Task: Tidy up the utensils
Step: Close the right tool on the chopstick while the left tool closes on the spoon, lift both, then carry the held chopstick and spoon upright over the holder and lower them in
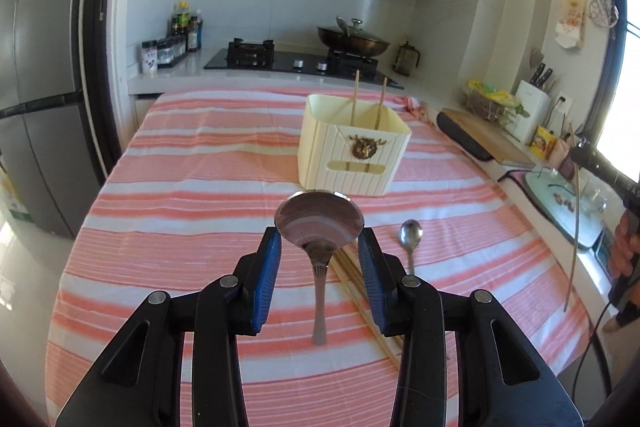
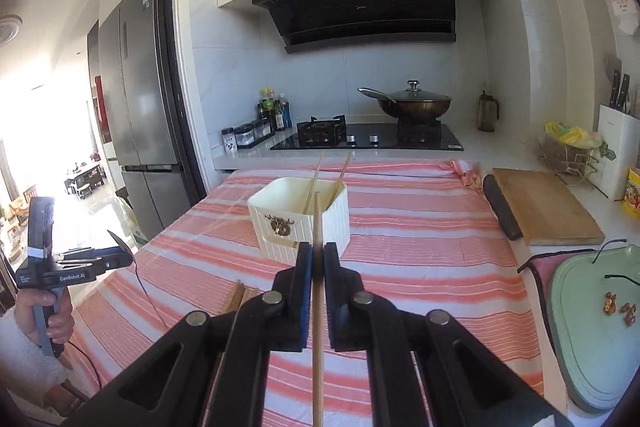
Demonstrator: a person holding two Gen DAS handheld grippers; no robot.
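Observation:
My left gripper [image 1: 320,247] is shut on a large metal spoon [image 1: 319,221]; its blue pads [image 1: 269,259] clamp the bowl's edges and the handle hangs back toward the camera, above the striped cloth. My right gripper [image 2: 318,255] is shut on a single wooden chopstick [image 2: 318,223], lifted off the table and pointing at the cream utensil holder [image 2: 300,223]. Two chopsticks [image 2: 312,183] stand in that holder [image 1: 352,155]. A small spoon [image 1: 411,239] and more chopsticks [image 1: 360,299] lie on the cloth. The right gripper's chopstick [image 1: 574,227] shows at the left wrist view's right edge.
The pink striped cloth [image 1: 200,227] covers the table. Behind it are a stove [image 2: 368,139] with a lidded wok [image 2: 412,103] and bottles [image 2: 272,115]. At the right are a wooden cutting board [image 2: 548,211], a knife block [image 2: 616,147] and a green board [image 2: 592,327]. A fridge [image 2: 136,107] stands left.

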